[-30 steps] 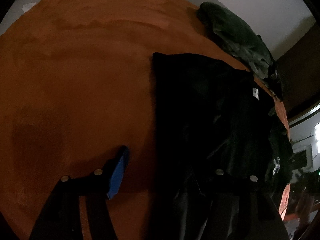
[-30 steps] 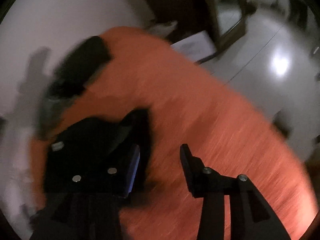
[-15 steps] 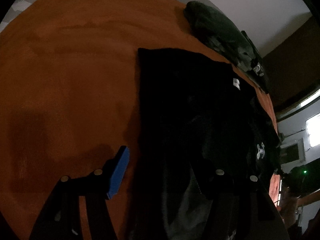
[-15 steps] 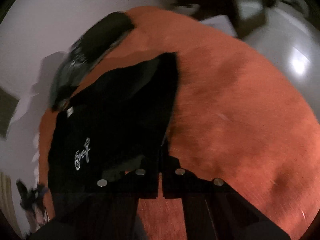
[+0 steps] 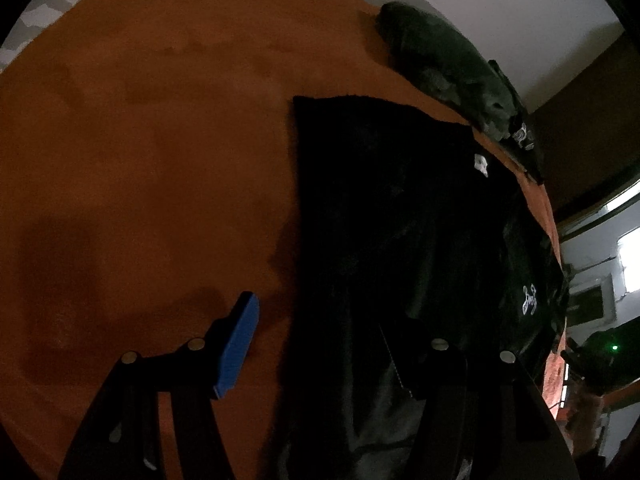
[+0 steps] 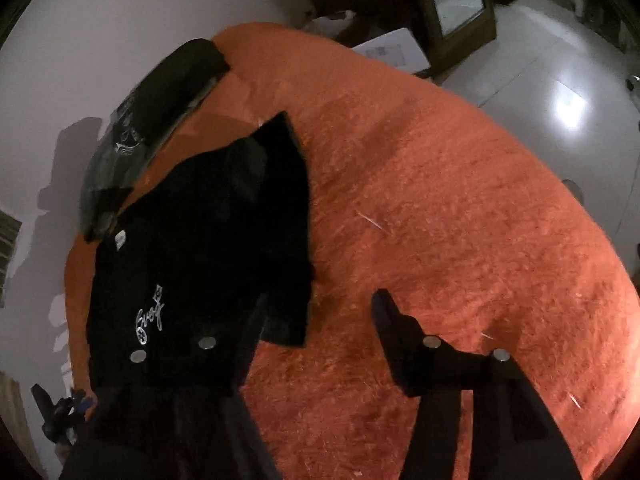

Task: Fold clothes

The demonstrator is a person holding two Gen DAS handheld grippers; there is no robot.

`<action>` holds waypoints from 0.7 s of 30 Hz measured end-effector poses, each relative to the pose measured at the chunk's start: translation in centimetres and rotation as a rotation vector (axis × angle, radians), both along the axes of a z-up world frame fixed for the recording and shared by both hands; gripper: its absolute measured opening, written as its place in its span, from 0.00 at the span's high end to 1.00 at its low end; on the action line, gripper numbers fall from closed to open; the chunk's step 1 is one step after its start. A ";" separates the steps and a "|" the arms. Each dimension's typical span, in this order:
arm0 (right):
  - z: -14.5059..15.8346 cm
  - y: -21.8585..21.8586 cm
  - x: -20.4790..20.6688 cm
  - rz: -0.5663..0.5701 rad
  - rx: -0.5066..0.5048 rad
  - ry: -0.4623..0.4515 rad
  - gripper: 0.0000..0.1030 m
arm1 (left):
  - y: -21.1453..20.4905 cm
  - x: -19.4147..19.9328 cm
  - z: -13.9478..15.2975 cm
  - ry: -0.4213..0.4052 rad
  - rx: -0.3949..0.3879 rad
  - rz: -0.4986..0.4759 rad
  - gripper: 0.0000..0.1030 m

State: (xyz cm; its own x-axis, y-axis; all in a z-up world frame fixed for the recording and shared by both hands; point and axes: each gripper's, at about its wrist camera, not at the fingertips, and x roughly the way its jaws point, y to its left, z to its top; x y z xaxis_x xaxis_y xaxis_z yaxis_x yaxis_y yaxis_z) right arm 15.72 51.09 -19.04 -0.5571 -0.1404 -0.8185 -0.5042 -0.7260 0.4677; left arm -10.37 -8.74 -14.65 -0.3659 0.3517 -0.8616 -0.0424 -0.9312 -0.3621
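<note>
i see no containers, only cloth on a round orange rug [image 6: 460, 208].

nearest me, my left gripper [image 5: 332, 344] stands wide apart: its blue-padded finger [image 5: 238, 346] hangs over bare rug, the other dark finger is over the near part of a black t-shirt [image 5: 400, 216]. black cloth lies across the gap between them, but the blue pad is clear of it and i can't tell whether the dark finger touches cloth. my right gripper [image 6: 316, 320] has just been opening; its jaws now stand apart with nothing pinched. its right finger [image 6: 390, 320] is over bare rug and the left one is lost against the black t-shirt [image 6: 208, 248], whose folded-in corner lies just at that finger.

i count one black t-shirt being worked, spread toward the rug's edge, with one white script print [image 6: 150, 318] near me and a small white label [image 6: 120, 239] further off. beyond it, at the rug's far edge by the wall, sits one pile of dark folded clothes [image 6: 160, 108], greenish in the left view [image 5: 448, 68], with a white emblem on a black piece.

the rug is shaggy, mostly bare. past it are a pale wall [image 6: 100, 28], a glossy white tiled floor [image 6: 560, 64] with one lamp reflection, a dark wooden frame [image 6: 460, 12] and a white sheet of paper [image 6: 392, 50] off the rug's far edge.
</note>
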 end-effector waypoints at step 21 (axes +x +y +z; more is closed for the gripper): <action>0.2 -11.8 -0.2 0.265 -0.014 0.041 0.48 | 11.5 -2.8 -1.2 0.198 -0.392 -0.228 0.49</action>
State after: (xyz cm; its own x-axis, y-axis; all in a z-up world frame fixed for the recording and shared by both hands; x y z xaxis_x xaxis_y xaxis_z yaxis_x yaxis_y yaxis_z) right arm 15.55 39.30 -18.83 -0.5320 -0.2973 -0.7928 -0.2776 -0.8233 0.4950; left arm -13.17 2.77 -15.84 -0.4875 0.1052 -0.8667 -0.2939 -0.9546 0.0494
